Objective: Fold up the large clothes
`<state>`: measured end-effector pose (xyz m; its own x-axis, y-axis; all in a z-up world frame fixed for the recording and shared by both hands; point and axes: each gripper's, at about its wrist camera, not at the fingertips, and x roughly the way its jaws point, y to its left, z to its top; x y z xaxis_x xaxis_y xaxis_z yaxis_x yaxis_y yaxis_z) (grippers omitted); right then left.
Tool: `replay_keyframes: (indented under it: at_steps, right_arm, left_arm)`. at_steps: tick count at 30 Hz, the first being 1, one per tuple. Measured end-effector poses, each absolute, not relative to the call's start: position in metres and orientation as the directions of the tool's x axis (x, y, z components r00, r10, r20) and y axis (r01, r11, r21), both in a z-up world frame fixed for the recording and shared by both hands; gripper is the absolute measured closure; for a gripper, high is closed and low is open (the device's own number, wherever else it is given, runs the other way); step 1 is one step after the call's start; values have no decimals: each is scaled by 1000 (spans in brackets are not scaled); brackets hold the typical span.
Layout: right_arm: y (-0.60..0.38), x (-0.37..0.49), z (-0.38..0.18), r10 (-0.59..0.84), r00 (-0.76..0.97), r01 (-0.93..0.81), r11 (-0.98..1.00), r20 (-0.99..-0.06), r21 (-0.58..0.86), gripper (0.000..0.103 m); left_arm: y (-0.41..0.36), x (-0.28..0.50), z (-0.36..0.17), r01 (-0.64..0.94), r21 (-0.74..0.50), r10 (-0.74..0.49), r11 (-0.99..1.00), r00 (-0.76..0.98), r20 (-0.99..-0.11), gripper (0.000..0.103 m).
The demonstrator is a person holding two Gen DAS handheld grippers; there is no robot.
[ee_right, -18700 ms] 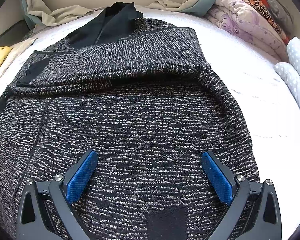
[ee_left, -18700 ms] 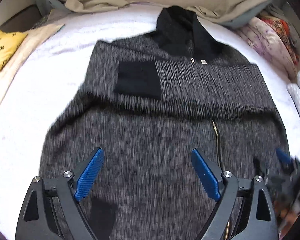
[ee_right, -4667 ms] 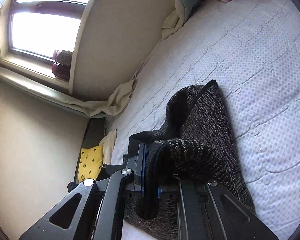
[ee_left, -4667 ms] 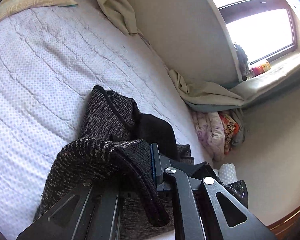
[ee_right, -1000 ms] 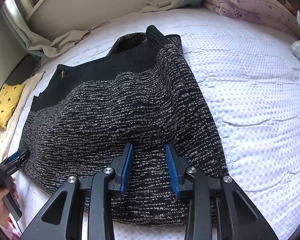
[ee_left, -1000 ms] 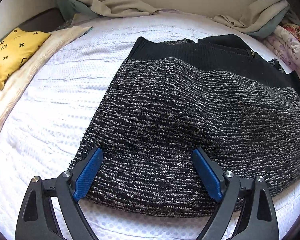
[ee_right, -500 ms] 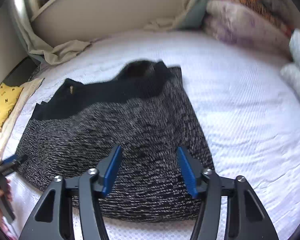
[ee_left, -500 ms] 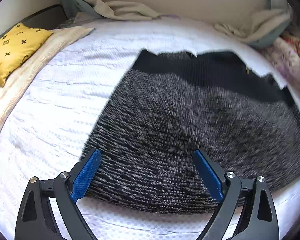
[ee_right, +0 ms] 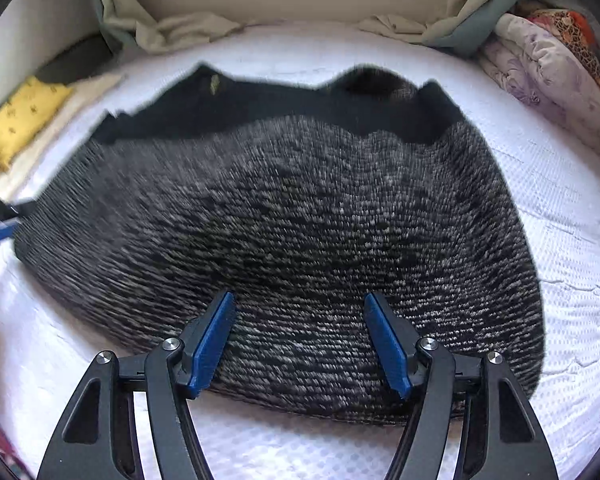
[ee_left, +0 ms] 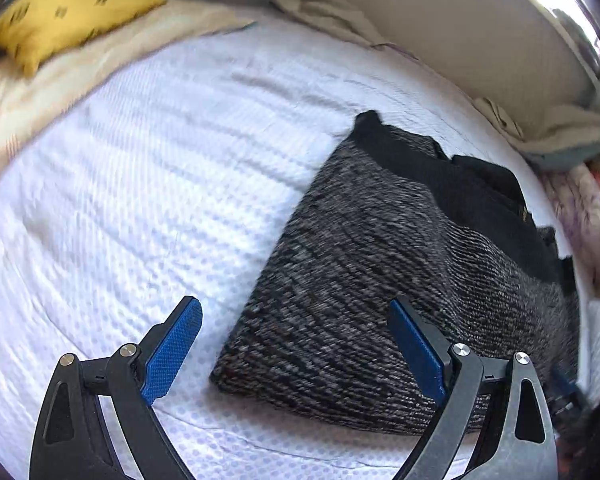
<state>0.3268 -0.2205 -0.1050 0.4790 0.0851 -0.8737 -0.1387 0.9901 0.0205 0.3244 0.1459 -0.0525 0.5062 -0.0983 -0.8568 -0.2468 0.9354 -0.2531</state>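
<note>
A dark grey marled knit garment [ee_right: 300,224] with a black band along its far edge lies folded on the white bed [ee_right: 560,240]. It also shows in the left wrist view [ee_left: 380,280]. My left gripper [ee_left: 296,344] is open and empty, above the garment's near left corner. My right gripper [ee_right: 300,340] is open and empty, above the garment's near edge. The left gripper's blue tip [ee_right: 2,230] shows at the left edge of the right wrist view.
A yellow cushion [ee_left: 68,8] lies on a cream cloth [ee_left: 40,92] at the far left. Beige sheets [ee_right: 172,32] bunch along the far wall. Folded floral bedding [ee_right: 548,64] is stacked at the far right.
The left gripper has swung to the left, so the garment now sits right of its jaws. The right gripper has opened wider and moved over the garment's near edge.
</note>
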Motion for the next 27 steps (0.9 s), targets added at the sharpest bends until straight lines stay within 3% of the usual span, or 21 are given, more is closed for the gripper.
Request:
replay_keyframes:
  at_steps: [10,16,27]
  right_arm:
    - [-220,327,-110,79,481,-149,989,-873,8,31]
    - [-223,330,-108,103,468,-147,988,-878,37,29]
    - [-225,332,-107,123,458,-149,987,-880,60,26]
  left_arm:
    - [186,306,-67,-345,-504,-289,792,516,-806,9]
    - [203,314,-56,-324,-534,-304,781,549,-778,11]
    - [217,353,-72,-243,-667,-490,704,513,-705,11]
